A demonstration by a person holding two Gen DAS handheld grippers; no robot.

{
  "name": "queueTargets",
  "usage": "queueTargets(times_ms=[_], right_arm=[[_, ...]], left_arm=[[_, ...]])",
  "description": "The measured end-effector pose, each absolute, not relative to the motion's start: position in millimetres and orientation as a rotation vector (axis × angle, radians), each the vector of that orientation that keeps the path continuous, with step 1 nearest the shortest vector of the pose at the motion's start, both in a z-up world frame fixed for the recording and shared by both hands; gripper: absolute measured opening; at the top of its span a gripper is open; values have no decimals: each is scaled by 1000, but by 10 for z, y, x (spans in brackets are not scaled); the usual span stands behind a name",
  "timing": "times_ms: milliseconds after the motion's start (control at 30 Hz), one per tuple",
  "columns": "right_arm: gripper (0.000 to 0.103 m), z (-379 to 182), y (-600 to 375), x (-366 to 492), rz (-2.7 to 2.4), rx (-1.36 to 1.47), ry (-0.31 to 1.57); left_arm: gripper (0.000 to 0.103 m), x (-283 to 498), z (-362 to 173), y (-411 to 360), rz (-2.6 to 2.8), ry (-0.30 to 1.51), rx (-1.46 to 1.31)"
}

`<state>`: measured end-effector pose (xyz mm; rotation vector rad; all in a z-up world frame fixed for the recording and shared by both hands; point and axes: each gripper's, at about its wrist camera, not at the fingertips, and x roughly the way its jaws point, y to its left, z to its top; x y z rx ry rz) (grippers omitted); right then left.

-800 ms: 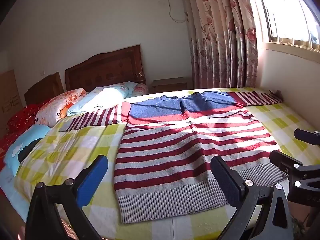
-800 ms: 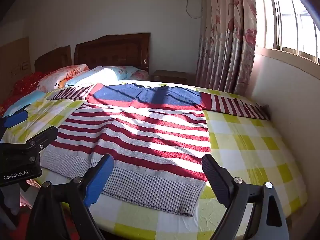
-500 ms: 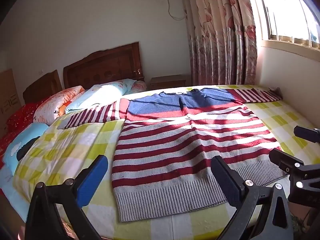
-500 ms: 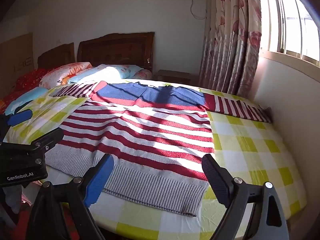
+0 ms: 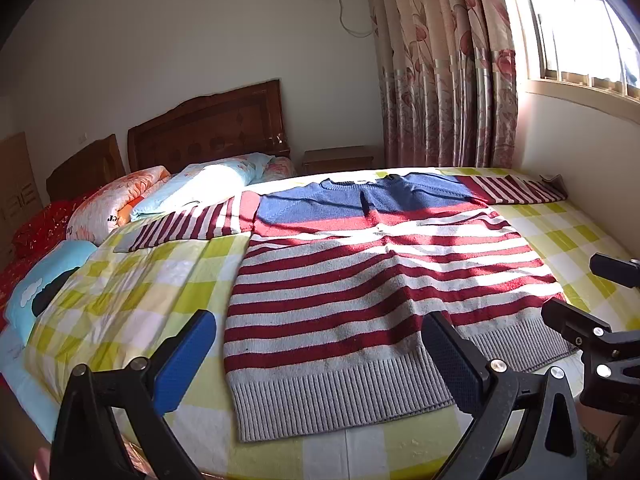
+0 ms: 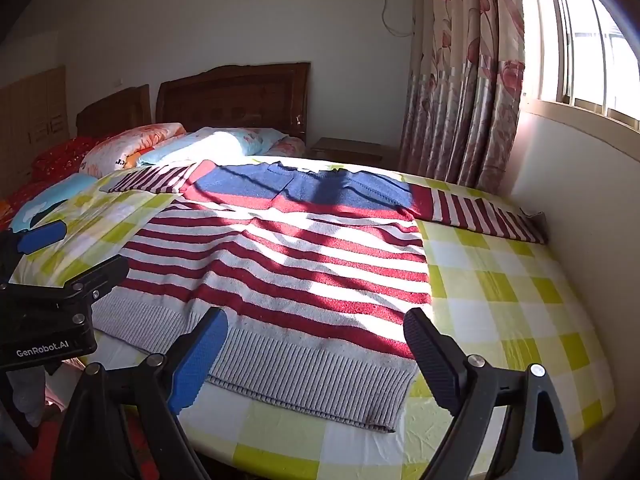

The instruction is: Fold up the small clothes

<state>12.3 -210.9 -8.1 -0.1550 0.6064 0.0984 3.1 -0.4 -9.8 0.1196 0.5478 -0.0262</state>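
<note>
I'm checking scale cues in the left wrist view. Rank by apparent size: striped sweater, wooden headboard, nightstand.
1. striped sweater, though nearness to the camera inflates it
2. wooden headboard
3. nightstand

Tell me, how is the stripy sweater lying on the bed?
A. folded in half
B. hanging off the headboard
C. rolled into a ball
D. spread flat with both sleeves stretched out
D: the sweater lies flat on the checked bedsheet, each sleeve reaching sideways, and neither gripper touches it.
</note>
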Motion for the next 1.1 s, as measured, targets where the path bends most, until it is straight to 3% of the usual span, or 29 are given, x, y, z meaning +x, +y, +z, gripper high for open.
queueTargets(times_ms=[1100], right_arm=[[92, -108, -2093, 145, 108, -151, 623]], left_arm=[[103, 49, -141, 17, -30, 564, 121]])
